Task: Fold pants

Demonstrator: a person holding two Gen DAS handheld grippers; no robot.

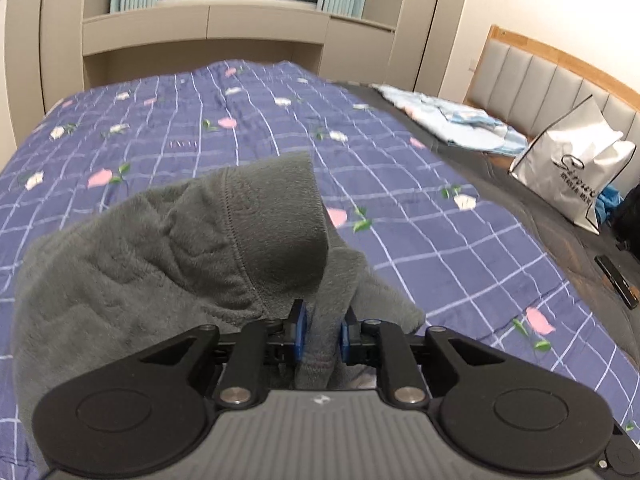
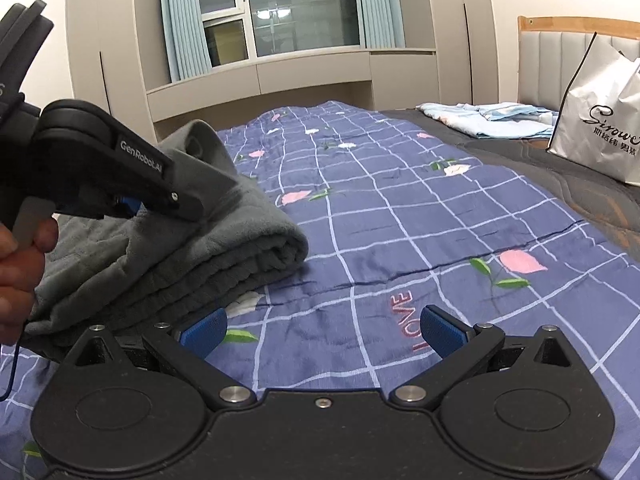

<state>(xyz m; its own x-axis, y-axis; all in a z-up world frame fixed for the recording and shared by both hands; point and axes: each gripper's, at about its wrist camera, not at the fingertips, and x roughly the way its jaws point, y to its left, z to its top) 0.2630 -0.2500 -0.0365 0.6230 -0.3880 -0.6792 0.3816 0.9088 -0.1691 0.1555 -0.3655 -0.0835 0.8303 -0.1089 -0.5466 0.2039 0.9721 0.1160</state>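
White lettering reading "GenRobot.AI" runs along the black arm of the left gripper (image 2: 132, 204), and "LOVE" is stitched in pink on the quilt (image 2: 400, 216) just ahead of the right gripper (image 2: 322, 330). The white shopping bag (image 2: 600, 120) at about two o'clock carries a black script logo that looks like "Sirowe", cut off at the frame edge, with a line of smaller characters beneath it that I can't make out. The quilt is a smooth blue-violet cotton crossed by pale grid lines and dotted with pink and white flowers on green leaves. The pants (image 1: 160, 248) are thick grey fleece, soft and napped, with a stitched hem; from the right they lie at ten o'clock, folded into a plump stack of rounded layers on the quilt. The left gripper (image 1: 323, 330) has its blue ribbed pads nearly together, pinching a bunched fold of the pants that rises over the fingers, and a hand (image 2: 16, 264) grips its handle. The right gripper stands spread wide with nothing between its blue pads, low over the quilt. Pale blue bedding (image 1: 460, 120) lies crumpled at one o'clock near a padded grey headboard (image 1: 540, 76) framed in wood.
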